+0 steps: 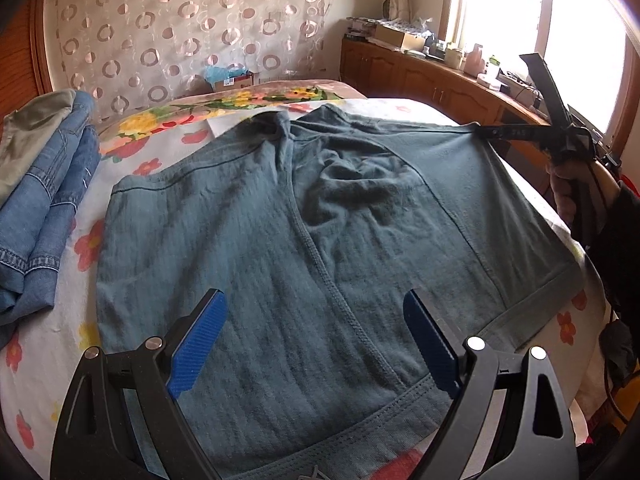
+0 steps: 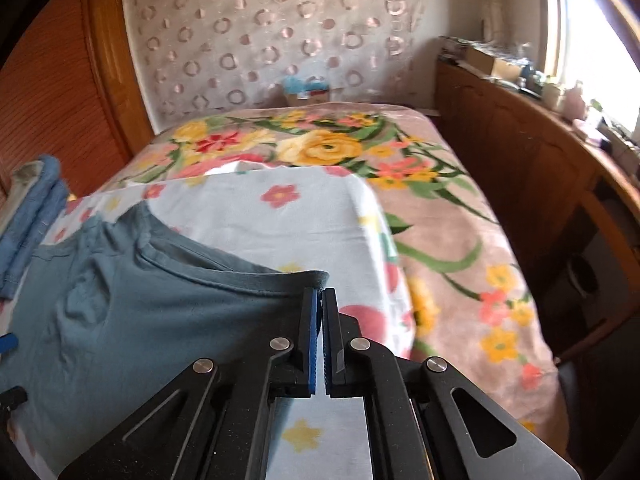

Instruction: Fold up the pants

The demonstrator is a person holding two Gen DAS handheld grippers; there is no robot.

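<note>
Lying between left gripper jaws, pants corner pinched by right gripper.

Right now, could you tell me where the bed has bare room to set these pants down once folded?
Free: the floral blanket beyond the pants, toward the patterned wall; a white-sheet strip between. Crowded: the left edge, with stacked jeans; the middle, under the pants.

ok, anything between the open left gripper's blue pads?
Only the teal knit pants, waistband end; left gripper pads untouching. Left wrist view.
</note>
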